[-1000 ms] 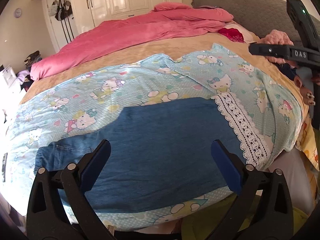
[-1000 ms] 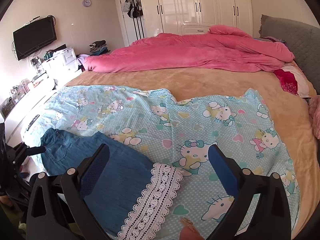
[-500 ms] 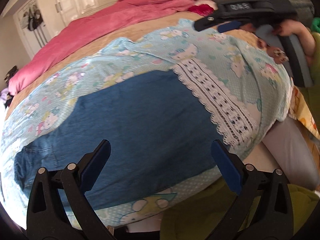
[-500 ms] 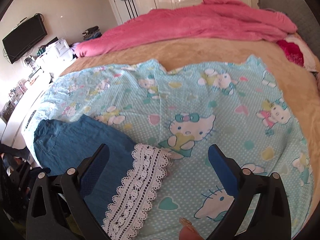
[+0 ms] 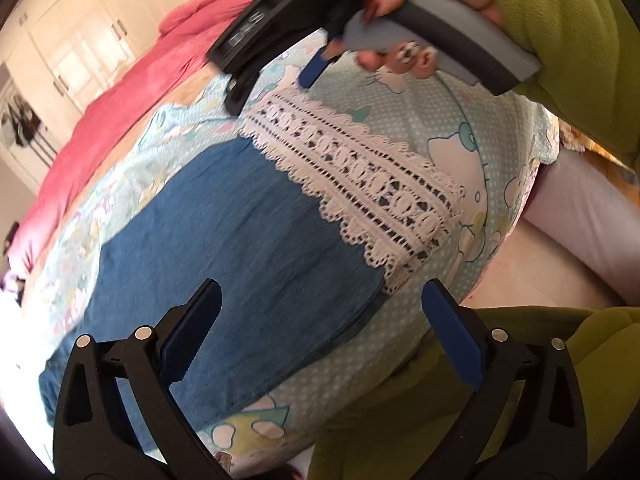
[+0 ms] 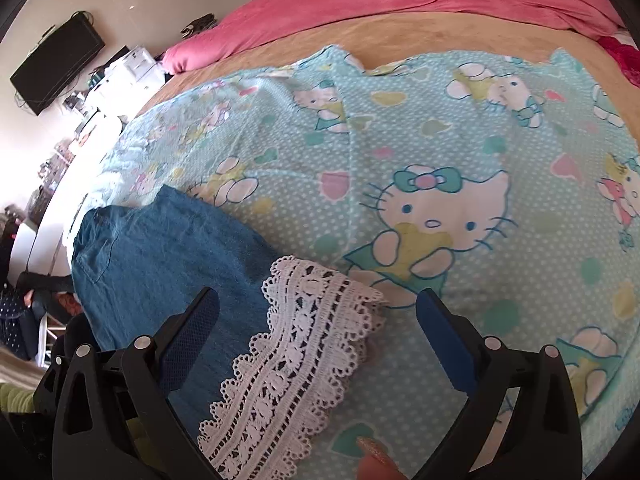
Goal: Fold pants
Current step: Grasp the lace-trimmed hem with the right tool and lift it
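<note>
The pants [image 5: 240, 264] lie flat on the patterned sheet [image 6: 460, 152] of the bed, long axis running from the lace hem [image 6: 304, 344] to the waist at the far left. The right tool [image 6: 316, 320] hangs with its fingers apart and holding nothing — the lace hem sits directly between and just ahead of them. The left tool [image 5: 320, 312] is likewise spread and unloaded above the mid-leg denim, the hem ahead to its right. Judgement: the right tool is nearer the hem — the likely pick-up edge for folding toward the waist.
</note>
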`<state>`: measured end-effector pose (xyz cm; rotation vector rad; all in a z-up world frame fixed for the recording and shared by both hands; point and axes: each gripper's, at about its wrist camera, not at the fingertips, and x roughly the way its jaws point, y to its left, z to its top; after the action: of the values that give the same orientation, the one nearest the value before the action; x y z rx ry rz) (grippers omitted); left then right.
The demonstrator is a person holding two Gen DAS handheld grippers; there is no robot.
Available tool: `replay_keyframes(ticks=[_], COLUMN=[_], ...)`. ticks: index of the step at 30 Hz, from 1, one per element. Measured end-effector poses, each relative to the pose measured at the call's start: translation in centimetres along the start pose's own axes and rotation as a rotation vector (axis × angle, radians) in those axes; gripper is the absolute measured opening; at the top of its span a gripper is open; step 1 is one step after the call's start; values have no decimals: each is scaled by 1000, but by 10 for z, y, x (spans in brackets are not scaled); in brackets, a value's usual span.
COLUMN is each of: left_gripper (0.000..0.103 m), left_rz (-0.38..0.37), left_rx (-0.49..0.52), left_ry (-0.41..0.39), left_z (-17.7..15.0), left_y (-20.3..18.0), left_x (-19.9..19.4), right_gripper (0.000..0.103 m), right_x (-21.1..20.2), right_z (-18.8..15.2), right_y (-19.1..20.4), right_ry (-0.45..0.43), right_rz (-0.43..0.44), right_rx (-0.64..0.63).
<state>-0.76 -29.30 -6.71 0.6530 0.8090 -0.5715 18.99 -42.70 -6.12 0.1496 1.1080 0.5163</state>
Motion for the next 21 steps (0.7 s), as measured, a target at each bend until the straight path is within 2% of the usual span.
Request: replay_keyframes(ticks=[3,5,7,8,9,10,12,13,15,21], left_gripper=[94,95,95,95,94,94,92,92,91,87], left_rz=[16,30,43,60,85,101,92,89,81,32], left_rx=[41,82,131,164,208,237,262,264,260,225], left_ry=[-5,-8,-9,-13,-16,-10,0,-5,-9,-10], left_z=[1,2,4,4,3,2,0,1,2,2], left_y=[-9,-17,-24,-29,-34,-39,-45,-47,-48,-44], left_x=[5,11,17,20,24,29,35,37,38,39], right_gripper=[96,86,81,74,53,43,44,45,55,65], right_x=[11,19,26,28,29,29,29,29,32,38], right_z=[1,1,0,0,0,-1,0,1,3,2], right_y=[3,5,6,8,9,9,11,11,6,11], right_ry=[27,48,67,69,73,81,78,75,67,60], right_rz=[6,26,18,18,24,57,85,71,49,45], right_rx=[-20,-25,-39,-52,-58,-57,-59,-62,-40,-55])
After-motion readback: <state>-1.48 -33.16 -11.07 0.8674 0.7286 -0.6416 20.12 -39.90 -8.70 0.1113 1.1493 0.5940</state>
